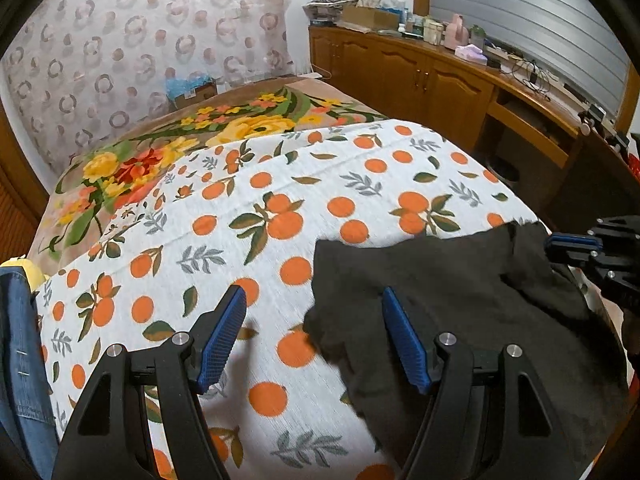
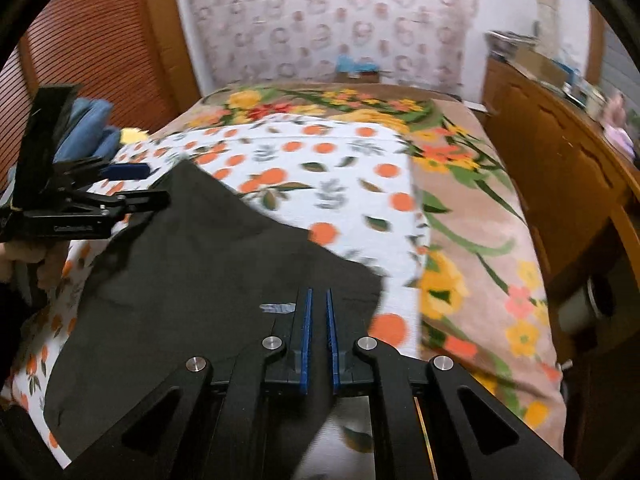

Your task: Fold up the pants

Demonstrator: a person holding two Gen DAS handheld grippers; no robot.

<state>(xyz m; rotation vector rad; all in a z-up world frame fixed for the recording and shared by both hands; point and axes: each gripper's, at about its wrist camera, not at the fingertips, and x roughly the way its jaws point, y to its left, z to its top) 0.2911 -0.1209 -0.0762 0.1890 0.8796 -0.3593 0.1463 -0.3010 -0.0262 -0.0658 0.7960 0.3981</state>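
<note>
Left gripper (image 1: 314, 336) sits nearest in its own view, blue pads spread wide, nothing between them, hovering over the left edge of the black pants (image 1: 460, 308). The pants lie crumpled on the orange-print sheet (image 1: 280, 184) that covers part of the bed, over a floral blanket (image 1: 160, 152).

Right gripper (image 2: 318, 336) has its pads drawn almost together – a thin gap shows between them, black fabric lies right under and around the fingers, but whether cloth is actually pinched I cannot tell from this angle. In the left wrist view the right gripper shows only at the far right rim, at the pants' far edge, its state unreadable there.

Step, as I judge it: grasping stage, before any clean fold – garment is bunched, not laid flat. Next move likely calls for the left gripper to drop onto the near edge and close on it, so both ends can be lifted and spread or folded over.

View differences – left wrist shows the wooden cabinet (image 1: 420, 76) with clutter on top, and blue denim (image 1: 20, 340) at the left rim. Right wrist shows the left gripper from the side, open above the cloth, a pale tag or mark (image 2: 276, 309) on the pants, and the louvred door (image 2: 92, 52) – heavily motion-blurred
</note>
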